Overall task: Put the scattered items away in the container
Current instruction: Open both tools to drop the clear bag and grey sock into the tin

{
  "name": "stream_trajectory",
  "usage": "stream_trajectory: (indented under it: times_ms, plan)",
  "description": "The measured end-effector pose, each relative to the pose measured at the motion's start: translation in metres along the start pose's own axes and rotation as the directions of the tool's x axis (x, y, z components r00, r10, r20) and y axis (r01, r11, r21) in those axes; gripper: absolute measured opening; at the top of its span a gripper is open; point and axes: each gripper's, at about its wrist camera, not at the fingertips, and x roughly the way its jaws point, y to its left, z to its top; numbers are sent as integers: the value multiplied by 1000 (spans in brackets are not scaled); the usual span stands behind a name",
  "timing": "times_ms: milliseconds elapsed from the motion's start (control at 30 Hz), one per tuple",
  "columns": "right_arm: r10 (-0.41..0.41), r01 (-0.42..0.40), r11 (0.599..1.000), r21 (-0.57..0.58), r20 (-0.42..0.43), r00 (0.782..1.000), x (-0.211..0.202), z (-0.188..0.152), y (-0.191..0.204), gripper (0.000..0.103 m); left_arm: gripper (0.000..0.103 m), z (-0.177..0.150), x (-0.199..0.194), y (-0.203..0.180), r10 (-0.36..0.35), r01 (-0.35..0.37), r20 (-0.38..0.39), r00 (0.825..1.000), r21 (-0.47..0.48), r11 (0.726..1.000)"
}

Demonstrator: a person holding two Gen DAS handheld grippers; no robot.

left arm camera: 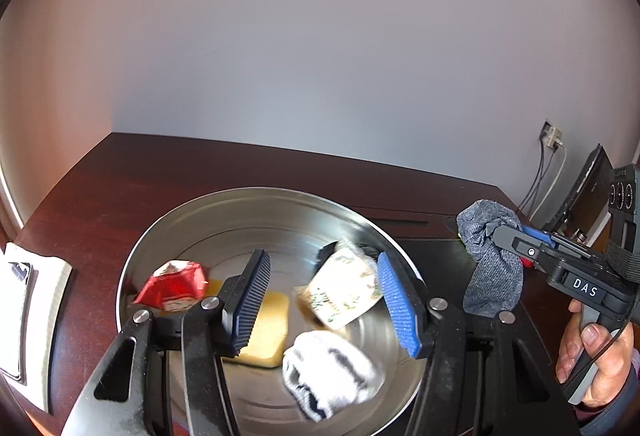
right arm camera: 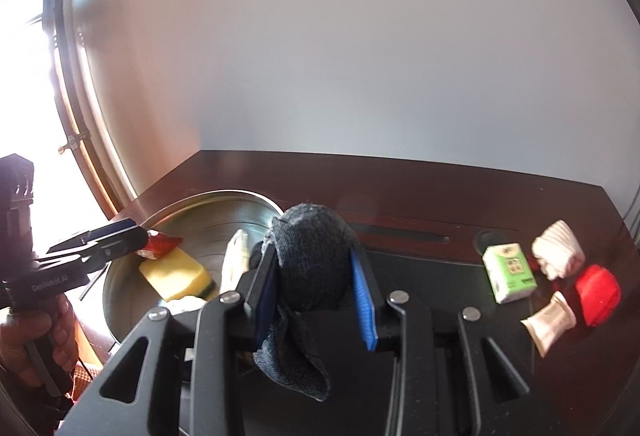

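Right gripper [right arm camera: 316, 296] clamps grey sock [right arm camera: 310, 260]; carry it left over bowl [right arm camera: 120, 276], then release. Left gripper [left arm camera: 324, 304] hangs open.

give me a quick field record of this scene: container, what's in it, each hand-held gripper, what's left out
container: metal bowl on dark table
in bowl: red packet, yellow sponge, tissue pack, white sock
left hand-held gripper: open, empty, above bowl
right hand-held gripper: shut on grey sock, beside bowl
left out: green tissue pack, pale socks, red item
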Motion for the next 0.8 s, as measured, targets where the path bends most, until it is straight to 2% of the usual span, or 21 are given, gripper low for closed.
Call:
stream_trajectory:
  times_ms: [367, 467, 500, 567, 800]
  plan:
    - [96, -97, 992, -85, -15, 995, 23, 13, 52, 35, 59, -11, 3, 30, 44, -46, -29, 999, -51, 998]
    - [132, -134, 986, -100, -22, 991, 31, 14, 63, 44, 59, -10, 2, 31, 49, -50, -26, 998, -54, 997]
    - [147, -148, 983, -106, -23, 989, 33, 14, 66, 57, 59, -10, 2, 31, 50, -51, -24, 998, -55, 997]
    - [151, -151, 982, -116, -14, 989, 35, 12, 70, 73, 59, -9, 0, 31, 51, -52, -20, 998, -54, 997]
    - [137, -136, 988, -70, 1, 991, 31, 4, 55, 73, 59, -8, 7, 18, 29, -30, -23, 999, -46, 998]
